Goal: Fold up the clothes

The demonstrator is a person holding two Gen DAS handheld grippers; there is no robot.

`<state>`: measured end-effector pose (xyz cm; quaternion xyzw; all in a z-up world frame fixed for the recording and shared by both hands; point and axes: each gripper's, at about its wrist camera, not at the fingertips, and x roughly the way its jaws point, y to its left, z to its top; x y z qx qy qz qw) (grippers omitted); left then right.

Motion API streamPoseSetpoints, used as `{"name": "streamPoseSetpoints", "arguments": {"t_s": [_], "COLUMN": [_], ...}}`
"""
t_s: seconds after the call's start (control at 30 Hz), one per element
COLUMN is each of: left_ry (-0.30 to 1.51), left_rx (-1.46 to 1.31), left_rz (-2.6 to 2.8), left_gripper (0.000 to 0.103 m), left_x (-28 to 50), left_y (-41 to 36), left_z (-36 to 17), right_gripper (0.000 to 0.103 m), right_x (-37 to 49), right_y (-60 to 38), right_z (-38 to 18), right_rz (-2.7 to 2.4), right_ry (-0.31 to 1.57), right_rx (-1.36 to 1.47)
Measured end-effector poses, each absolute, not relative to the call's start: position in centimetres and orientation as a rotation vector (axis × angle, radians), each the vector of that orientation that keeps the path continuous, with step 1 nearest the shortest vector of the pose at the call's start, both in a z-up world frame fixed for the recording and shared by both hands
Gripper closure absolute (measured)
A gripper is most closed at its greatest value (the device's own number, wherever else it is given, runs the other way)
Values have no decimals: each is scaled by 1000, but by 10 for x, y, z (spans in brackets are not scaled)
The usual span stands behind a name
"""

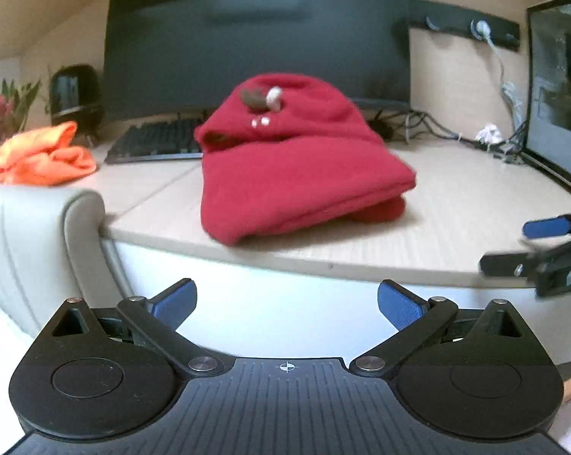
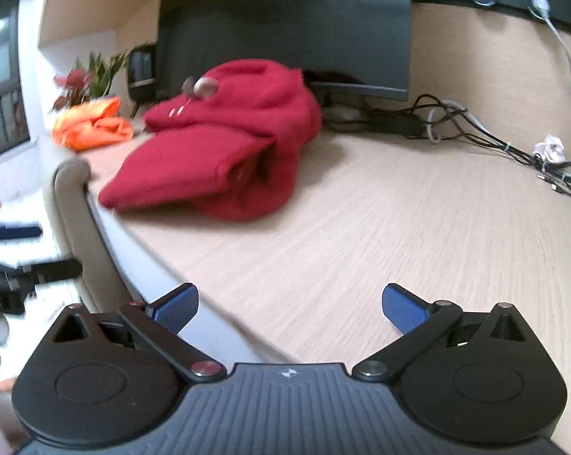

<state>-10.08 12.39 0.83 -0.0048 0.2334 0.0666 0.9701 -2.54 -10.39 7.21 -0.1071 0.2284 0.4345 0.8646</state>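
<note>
- Red garment [image 1: 297, 174] lies on the light wooden desk [image 1: 456, 204], folded into a thick bundle, close to the front edge of the desk and in front of the dark monitor [image 1: 255, 38].
- On top of the bundle there is a small brown and white decoration [image 1: 262, 98] (I cannot tell what it shows, it is blurred).
- Left gripper [image 1: 285, 303] is held in front of the desk edge, below the garment; its two blue-padded fingers [image 1: 175, 299] stand wide apart and hold nothing.
- Right gripper [image 2: 289, 307] hovers over the front part of the desk, to the right of the garment and apart from it; its jaws are also spread wide and empty.
- Orange cloth [image 1: 43, 155] lies crumpled at the left end of the desk, well apart from the red one, near a plant with red leaves [image 1: 5, 110].
- Black keyboard [image 1: 156, 140] is behind the red garment, on its left side, under the monitor.
- Bundle of cables [image 2: 513, 140] runs along the back of the desk on the right side.
- Grey rounded chair back [image 1: 39, 235] stands against the left front corner of the desk.
</note>
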Motion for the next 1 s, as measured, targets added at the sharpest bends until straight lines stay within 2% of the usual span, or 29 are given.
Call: {"name": "streamPoseSetpoints", "arguments": {"t_s": [1.0], "left_ry": [466], "left_rx": [0], "left_rz": [149], "left_gripper": [0], "left_x": [-105], "left_y": [113], "left_z": [12], "right_gripper": [0], "right_x": [-36], "right_y": [-112], "right_z": [65], "right_rz": [943], "right_ry": [489], "right_rx": [-222]}}
